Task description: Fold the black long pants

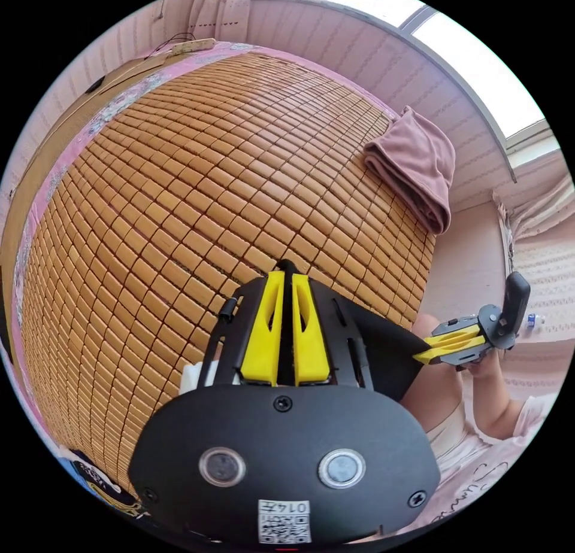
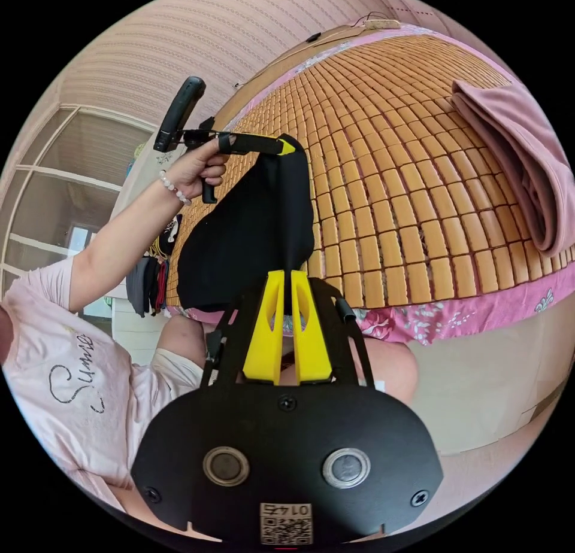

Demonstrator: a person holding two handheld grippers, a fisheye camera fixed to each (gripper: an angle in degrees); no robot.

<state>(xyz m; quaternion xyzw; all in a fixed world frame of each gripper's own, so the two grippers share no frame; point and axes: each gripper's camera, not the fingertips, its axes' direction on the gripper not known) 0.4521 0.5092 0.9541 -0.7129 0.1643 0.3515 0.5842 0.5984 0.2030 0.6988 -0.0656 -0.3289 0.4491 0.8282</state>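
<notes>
Holding the black pants point(image 2: 251, 236) in the air: left gripper point(image 1: 286, 272) and right gripper point(image 2: 286, 277) each clamped on an edge of the fabric, which is stretched between them off the near edge of the bamboo mat point(image 1: 179, 188). Risks, as I judge them: thin pinch slips under tension; cloth bunched, so it may land creased. Folded pink cloth point(image 1: 419, 170) lies beyond the left claw and could get snagged.

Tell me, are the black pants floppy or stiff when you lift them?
Probably floppy: the black pants sag in a soft curve between the left hand-held gripper and the right hand-held gripper. They likely weigh little, since two pinches hold them up above the woven mat.
</notes>
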